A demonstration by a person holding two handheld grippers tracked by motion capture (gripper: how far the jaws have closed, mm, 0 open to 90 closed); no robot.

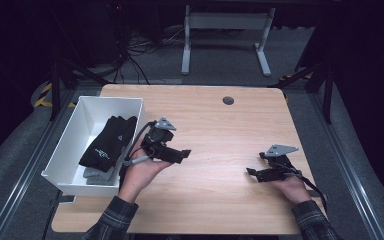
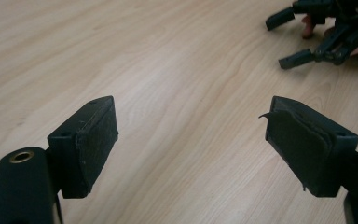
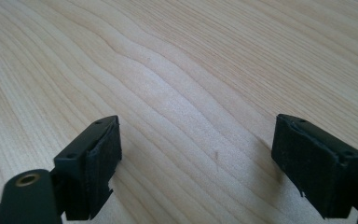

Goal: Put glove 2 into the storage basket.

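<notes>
My left gripper [image 1: 182, 154] hovers over the wooden table [image 1: 220, 125] just right of a white bin [image 1: 70, 135], pointing right. In the left gripper view its jaws [image 2: 191, 116] stand wide apart with only bare wood between them. My right gripper [image 1: 252, 172] rests near the table's right front, pointing left, and the right gripper view shows it open [image 3: 198, 135] over bare wood. It also appears far off in the left gripper view [image 2: 284, 39]. A black fabric piece with white print [image 1: 107, 142] lies in the bin on a grey one [image 1: 97, 175].
A dark round cable hole [image 1: 228, 100] sits near the table's far edge. A white desk frame [image 1: 225, 35] and cables stand on the floor beyond. The bin takes up the table's left edge.
</notes>
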